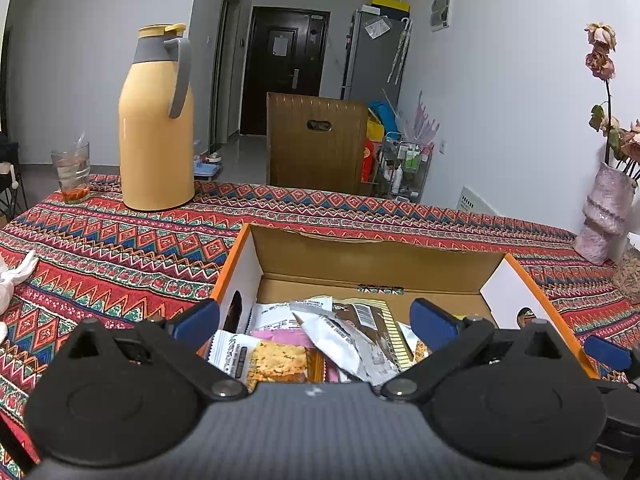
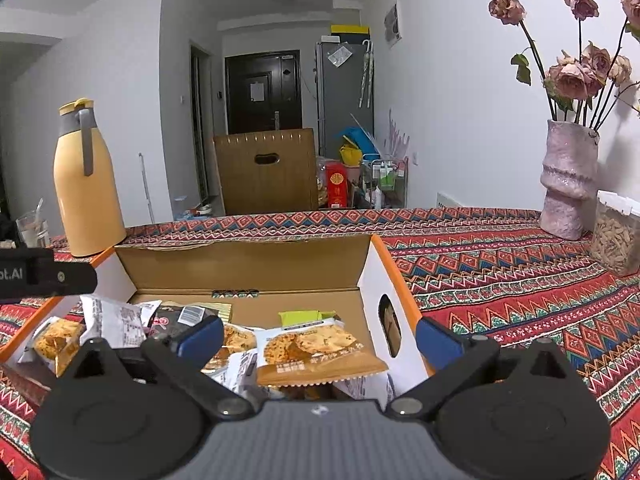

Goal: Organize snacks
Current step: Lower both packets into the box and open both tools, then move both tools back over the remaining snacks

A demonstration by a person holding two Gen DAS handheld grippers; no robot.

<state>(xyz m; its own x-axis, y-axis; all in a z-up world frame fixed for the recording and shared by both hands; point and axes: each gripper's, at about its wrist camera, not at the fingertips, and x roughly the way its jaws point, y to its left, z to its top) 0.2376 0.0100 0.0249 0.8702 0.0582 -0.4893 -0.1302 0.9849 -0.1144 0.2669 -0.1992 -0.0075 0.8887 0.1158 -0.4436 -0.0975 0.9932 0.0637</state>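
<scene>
- The left gripper [image 1: 316, 320] hangs with its jaws wide apart and nothing clamped; the snack packets [image 1: 320, 332] lie heaped just below and ahead of it, inside the orange-edged cardboard box [image 1: 376, 256].
- The right gripper [image 2: 320, 334] is likewise spread and empty, with an orange biscuit packet [image 2: 320, 354] directly between and under its fingers. That packet overhangs the box's near edge, so a nudge could tip it out.
- The right gripper's outer finger [image 2: 436, 342] sits outside the box's white side wall [image 2: 376, 300]; closing could pinch the wall.
- The loose, slippery wrappers overlap; one grab may drag several.
</scene>
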